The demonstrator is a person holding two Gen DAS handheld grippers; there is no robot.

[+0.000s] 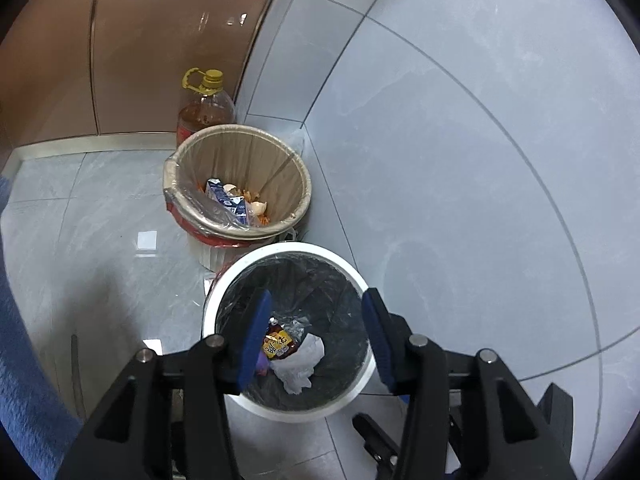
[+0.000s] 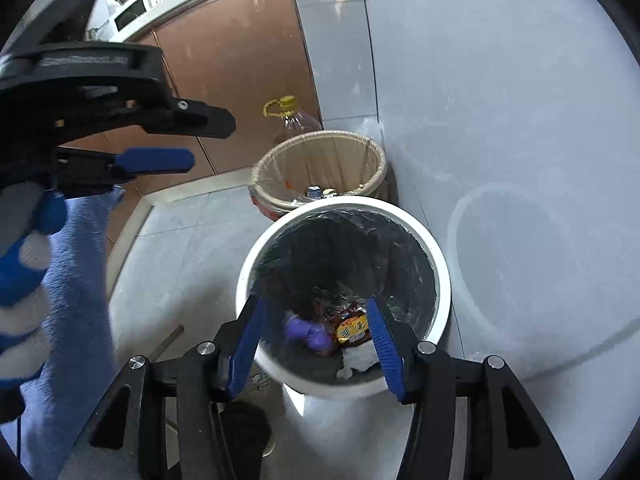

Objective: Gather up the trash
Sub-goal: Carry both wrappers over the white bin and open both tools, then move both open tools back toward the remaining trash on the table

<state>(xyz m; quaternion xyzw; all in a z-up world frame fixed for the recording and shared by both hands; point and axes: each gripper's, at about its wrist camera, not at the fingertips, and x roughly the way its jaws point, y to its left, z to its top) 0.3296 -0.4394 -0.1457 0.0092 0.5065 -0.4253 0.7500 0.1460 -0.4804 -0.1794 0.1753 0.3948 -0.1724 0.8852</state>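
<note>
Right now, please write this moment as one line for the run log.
left gripper: open, empty, above white bin | right gripper: open, empty, above same bin | inside: snack wrapper, crumpled tissue, purple item

The left gripper (image 1: 316, 336) was held pointing downward with its jaws spread wide and empty. The right gripper (image 2: 316, 344) was likewise angled downward, jaws parted, nothing clamped.

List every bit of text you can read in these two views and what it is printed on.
Snack wrapper in the white bin: large yellow characters, too blurred to read.
Blue carton in the tan bin: print too small to read.
Oil bottle: red label mostly hidden, unreadable.
Nothing can be quoted.
</note>
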